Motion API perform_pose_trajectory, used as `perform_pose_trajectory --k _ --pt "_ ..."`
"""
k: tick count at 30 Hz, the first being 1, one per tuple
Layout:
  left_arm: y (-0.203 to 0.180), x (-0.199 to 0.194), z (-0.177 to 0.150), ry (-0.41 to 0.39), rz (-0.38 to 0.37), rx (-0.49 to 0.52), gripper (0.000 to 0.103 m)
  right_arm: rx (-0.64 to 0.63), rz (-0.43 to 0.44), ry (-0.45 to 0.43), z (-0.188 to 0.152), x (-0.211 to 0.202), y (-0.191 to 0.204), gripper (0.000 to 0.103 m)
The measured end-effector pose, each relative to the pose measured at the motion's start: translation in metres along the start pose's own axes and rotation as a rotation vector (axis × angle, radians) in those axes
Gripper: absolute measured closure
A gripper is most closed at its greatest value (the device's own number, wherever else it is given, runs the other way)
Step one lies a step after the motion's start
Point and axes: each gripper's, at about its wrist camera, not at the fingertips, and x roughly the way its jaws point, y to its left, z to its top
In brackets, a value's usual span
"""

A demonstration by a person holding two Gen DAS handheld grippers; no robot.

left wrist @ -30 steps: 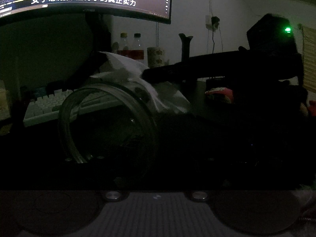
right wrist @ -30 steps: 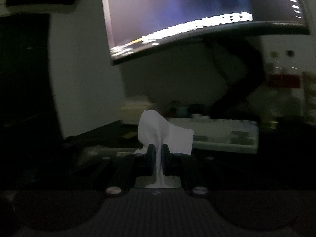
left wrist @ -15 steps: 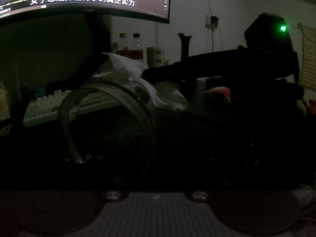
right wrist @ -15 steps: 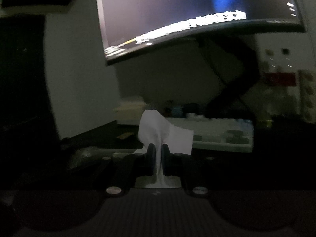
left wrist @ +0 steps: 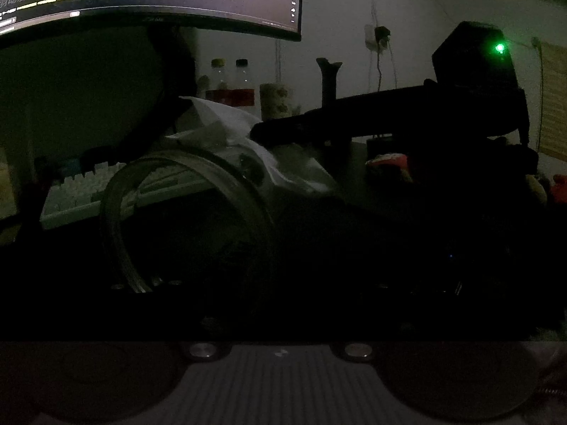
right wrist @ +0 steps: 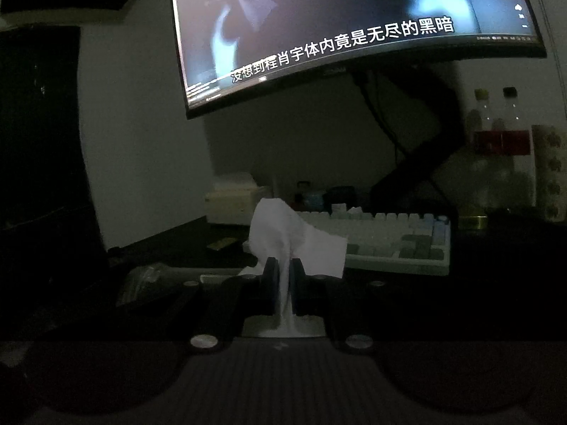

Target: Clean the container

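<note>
Right hand-held gripper (right wrist: 282, 276) clamped on crumpled white tissue (right wrist: 283, 233), tissue against far rim of clear round glass container (left wrist: 184, 212). Left hand-held gripper: state indiscernible, too dark.

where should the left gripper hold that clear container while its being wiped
Probably by the side wall just behind the round rim of the clear container: it lies tipped, mouth facing the left camera. Come from below, since the tissue and right gripper work its upper edge.
</note>
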Motion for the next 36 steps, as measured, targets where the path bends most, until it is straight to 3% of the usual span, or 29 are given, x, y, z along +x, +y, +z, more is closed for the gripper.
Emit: perform_pose_trajectory --k 12,15,22,32,36 --pt "0.004 -0.001 -0.001 0.000 -0.016 0.003 0.036 -0.009 0.096 0.005 -0.001 -0.002 0.011 0.094" --pt "0.014 -0.003 -0.001 0.008 -0.029 -0.006 0.036 0.012 0.037 0.008 0.000 -0.002 0.000 0.094" --pt "-0.016 -0.016 0.008 -0.012 -0.033 0.088 0.034 0.036 0.042 0.018 0.001 -0.001 -0.010 0.094" --pt "-0.022 -0.033 0.010 -0.052 -0.130 0.060 0.032 0.036 0.059 0.021 0.005 -0.003 -0.009 0.094" --pt "-0.037 -0.042 0.016 -0.069 -0.137 0.076 0.032 0.024 0.068 0.013 0.007 -0.008 -0.008 0.094"
